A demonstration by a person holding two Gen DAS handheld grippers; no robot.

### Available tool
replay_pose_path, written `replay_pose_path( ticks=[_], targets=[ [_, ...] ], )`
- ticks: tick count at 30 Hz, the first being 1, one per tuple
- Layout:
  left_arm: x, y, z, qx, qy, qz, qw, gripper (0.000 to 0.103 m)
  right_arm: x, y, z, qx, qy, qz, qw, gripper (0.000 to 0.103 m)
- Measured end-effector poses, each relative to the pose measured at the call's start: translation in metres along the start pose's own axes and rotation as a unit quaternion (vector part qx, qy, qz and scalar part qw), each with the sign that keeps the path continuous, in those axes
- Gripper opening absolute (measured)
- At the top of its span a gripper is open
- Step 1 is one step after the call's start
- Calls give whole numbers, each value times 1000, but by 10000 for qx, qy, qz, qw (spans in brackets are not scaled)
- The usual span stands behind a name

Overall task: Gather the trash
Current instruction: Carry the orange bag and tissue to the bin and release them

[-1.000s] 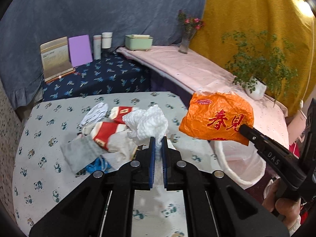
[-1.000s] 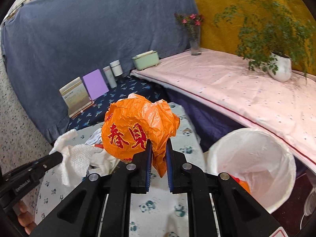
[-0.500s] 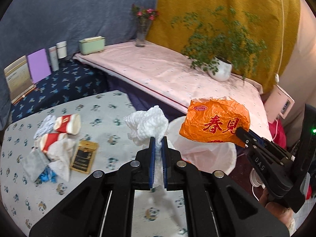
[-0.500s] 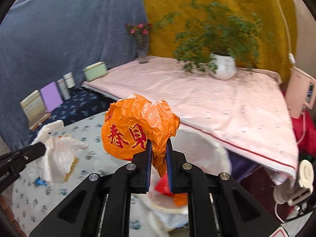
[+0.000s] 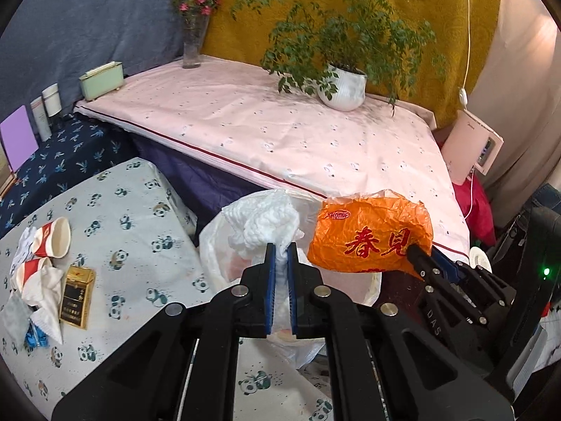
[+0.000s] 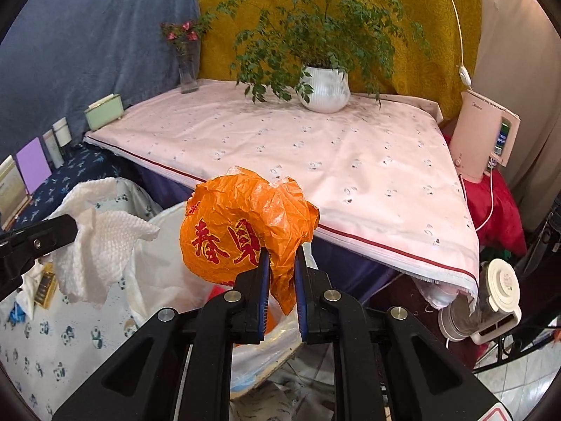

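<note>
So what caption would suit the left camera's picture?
Left hand-held gripper carries a white tissue over the bin bag; the right brings an orange wrapper.

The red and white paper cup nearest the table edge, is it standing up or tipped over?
Tipped over. The paper cup lies on its side on the panda-print tablecloth, its open mouth showing.

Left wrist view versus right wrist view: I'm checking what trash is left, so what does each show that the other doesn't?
Only the left wrist view shows two red-and-white paper cups lying by the crumpled tissues on the panda-print cloth. Only the right wrist view shows a white-lidded clear jar on the floor. Both show the white paper towel, the orange plastic bag, the white bin liner and the gold cigarette pack.
</note>
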State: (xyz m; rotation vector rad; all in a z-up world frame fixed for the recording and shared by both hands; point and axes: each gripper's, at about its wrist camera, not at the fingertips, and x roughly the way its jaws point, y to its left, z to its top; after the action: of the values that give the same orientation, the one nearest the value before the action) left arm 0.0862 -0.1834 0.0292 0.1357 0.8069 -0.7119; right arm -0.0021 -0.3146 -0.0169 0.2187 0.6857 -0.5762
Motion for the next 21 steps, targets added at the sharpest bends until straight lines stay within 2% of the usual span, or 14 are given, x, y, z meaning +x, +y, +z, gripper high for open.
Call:
replay_pose_path(
  ticks=[6,9,10,12,13,14,15,17,21],
  targets=[
    [23,-3,-3,-22,213,-58,9998,8,16,1,-4,14,200,-49,9998,14],
    [33,-1,-5,-61,274,-55,9996,8,23,7,-5,-4,283,-34,9996,17],
    [35,0,-5,-73,298,-48,9995,11,26,9,-6,-6,308,-30,9995,18],
    [39,4,-5,-140,307,-39,9994,26,28,11,-5,10,314,19,9995,24],
    [38,7,-6,-196,273,-11,9994,40,27,12,-4,39,292,76,9995,34],
    [37,9,-6,-235,239,14,9994,50,26,13,-3,64,258,120,9996,46],
    [34,13,-6,-283,164,37,9995,53,24,13,-3,80,207,152,9996,50],
    [30,17,-4,-320,97,80,9994,57,20,15,-1,51,121,151,9998,51],
    [25,25,-4,-399,62,156,9991,57,15,18,2,58,84,194,9998,53]
  ],
)
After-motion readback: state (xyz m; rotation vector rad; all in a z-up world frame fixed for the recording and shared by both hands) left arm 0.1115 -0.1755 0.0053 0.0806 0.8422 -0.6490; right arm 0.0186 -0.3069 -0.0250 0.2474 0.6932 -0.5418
